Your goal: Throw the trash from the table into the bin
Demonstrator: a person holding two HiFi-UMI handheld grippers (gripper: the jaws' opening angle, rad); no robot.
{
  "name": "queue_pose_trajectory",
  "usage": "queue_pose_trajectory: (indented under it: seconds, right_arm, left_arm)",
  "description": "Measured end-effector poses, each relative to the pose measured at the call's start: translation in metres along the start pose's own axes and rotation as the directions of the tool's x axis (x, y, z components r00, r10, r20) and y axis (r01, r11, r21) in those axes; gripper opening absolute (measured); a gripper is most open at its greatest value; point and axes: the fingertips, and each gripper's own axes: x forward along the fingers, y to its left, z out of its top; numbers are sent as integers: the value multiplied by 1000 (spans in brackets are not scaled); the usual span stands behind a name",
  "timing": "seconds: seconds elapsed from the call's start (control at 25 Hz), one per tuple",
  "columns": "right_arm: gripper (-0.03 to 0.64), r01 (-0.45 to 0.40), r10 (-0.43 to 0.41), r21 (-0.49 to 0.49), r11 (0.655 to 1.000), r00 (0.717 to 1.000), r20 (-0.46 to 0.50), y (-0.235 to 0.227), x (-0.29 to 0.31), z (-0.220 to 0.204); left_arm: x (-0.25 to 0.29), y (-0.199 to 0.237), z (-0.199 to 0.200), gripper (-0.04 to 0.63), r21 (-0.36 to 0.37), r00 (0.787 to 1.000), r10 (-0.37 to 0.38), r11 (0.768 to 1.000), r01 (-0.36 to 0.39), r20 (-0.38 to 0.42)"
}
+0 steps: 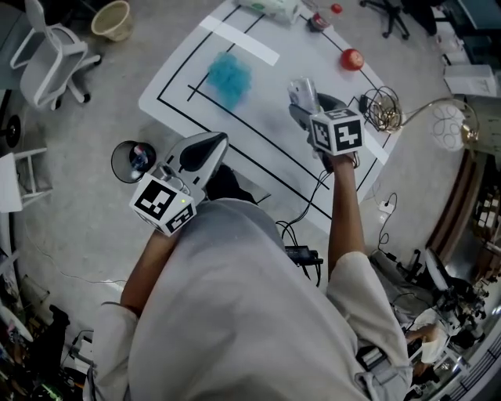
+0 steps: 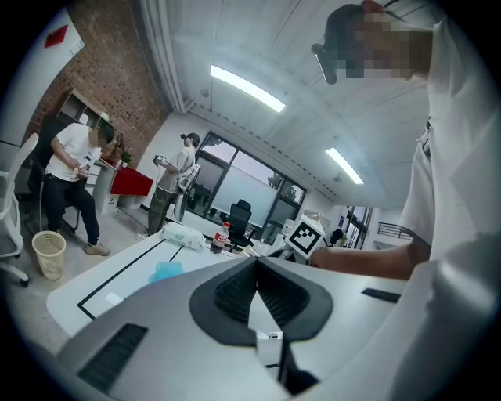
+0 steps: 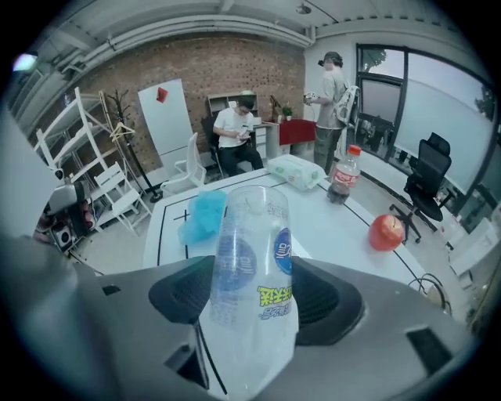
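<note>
A clear plastic bottle (image 3: 252, 235) with a blue and yellow label stands between the jaws of my right gripper (image 3: 256, 301), which is shut on it. In the head view that gripper (image 1: 302, 100) holds the bottle (image 1: 305, 88) above the white table (image 1: 258, 129). A crumpled blue wad (image 1: 229, 78) lies further in on the table. My left gripper (image 1: 205, 149) is off the table's near corner, shut and with nothing in it; its pads (image 2: 235, 290) meet. A black bin (image 1: 131, 160) stands on the floor just left of it.
A red apple (image 1: 351, 59), a cola bottle (image 1: 317, 21) and a pack of wipes (image 1: 274, 8) sit at the table's far side. A wicker basket (image 1: 113, 19) and a white chair (image 1: 51, 55) stand on the floor at the left. Cables (image 1: 380, 110) hang off the right edge.
</note>
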Motion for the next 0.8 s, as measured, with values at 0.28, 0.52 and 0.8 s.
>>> queue_pose_trajectory:
  seconds: [0.28,0.52,0.8]
  right_arm:
    - [299,-116,116,-8,993,989,92,65,-2,31]
    - [299,-174,178,-41,984,977,117,115,2,48]
    - [299,-238,248,-93,967,961,125,177,9,63]
  left_arm:
    - [-35,15,7,6,-16,999,50,999,-49,23]
    - [-67,36,12,6,-24,993,104,994,-102,54]
    - [-108,53,16,6,-37,984,154,988,-151,87]
